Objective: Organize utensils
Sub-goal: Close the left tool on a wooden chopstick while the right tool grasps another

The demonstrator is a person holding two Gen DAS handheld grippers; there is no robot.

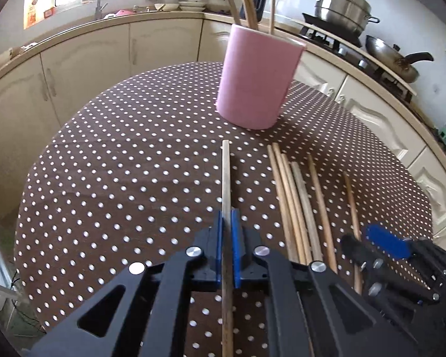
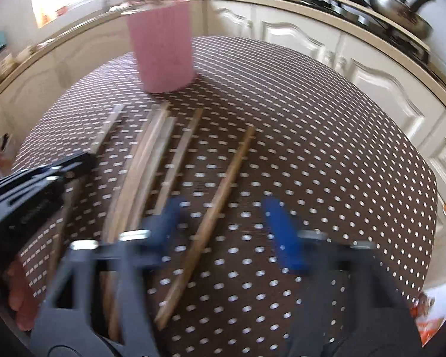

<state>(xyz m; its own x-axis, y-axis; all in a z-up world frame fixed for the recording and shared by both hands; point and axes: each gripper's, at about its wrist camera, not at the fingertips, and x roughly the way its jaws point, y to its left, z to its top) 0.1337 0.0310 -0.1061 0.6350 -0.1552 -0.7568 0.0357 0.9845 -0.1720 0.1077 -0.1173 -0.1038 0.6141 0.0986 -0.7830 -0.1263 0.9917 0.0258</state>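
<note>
I have my left gripper (image 1: 226, 226) with its jaws clamped on one pale wooden chopstick (image 1: 225, 175) lying at six o'clock from the pink cylindrical cup (image 1: 257, 80), while my right gripper (image 2: 226, 229) straddles another, jaws apart; next I judge a lift toward the cup.

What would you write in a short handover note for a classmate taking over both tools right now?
Left tool: shut on one chopstick.
Right tool: open, straddling another chopstick, pads not on it.
Pink cup: upright on the far side of the dotted table.
Done: a few chopsticks in the cup.
Left: cup the held one, then the loose chopsticks lying side by side on the table.
</note>
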